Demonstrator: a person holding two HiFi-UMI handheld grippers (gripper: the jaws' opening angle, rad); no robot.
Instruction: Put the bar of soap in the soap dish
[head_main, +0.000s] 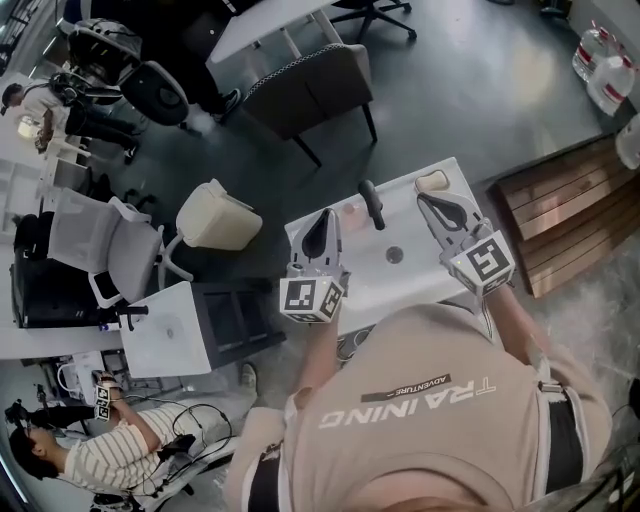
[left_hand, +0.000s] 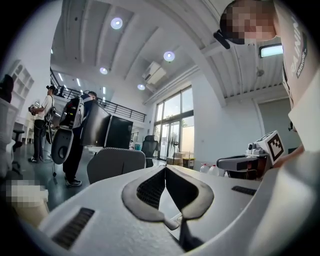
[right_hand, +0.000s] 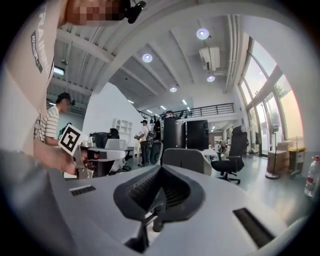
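Observation:
In the head view a white sink counter (head_main: 420, 275) lies below me, with a dark tap (head_main: 372, 203) and a round drain (head_main: 394, 255). A cream oval thing (head_main: 432, 181), which looks like the bar of soap, sits at the counter's far right corner. Left of the tap lies a pale pink thing (head_main: 350, 212); I cannot tell whether it is the dish. My left gripper (head_main: 323, 218) (left_hand: 165, 169) hovers above the counter's left part, shut and empty. My right gripper (head_main: 430, 203) (right_hand: 161, 169) hovers just short of the cream thing, also shut and empty. Both gripper views look level across the room.
A beige bin (head_main: 215, 215) stands left of the counter, with a white office chair (head_main: 110, 250) further left. A grey chair (head_main: 310, 90) stands beyond the counter. A wooden pallet (head_main: 570, 215) lies to the right, with water bottles (head_main: 600, 60) behind it. People stand and sit at the left.

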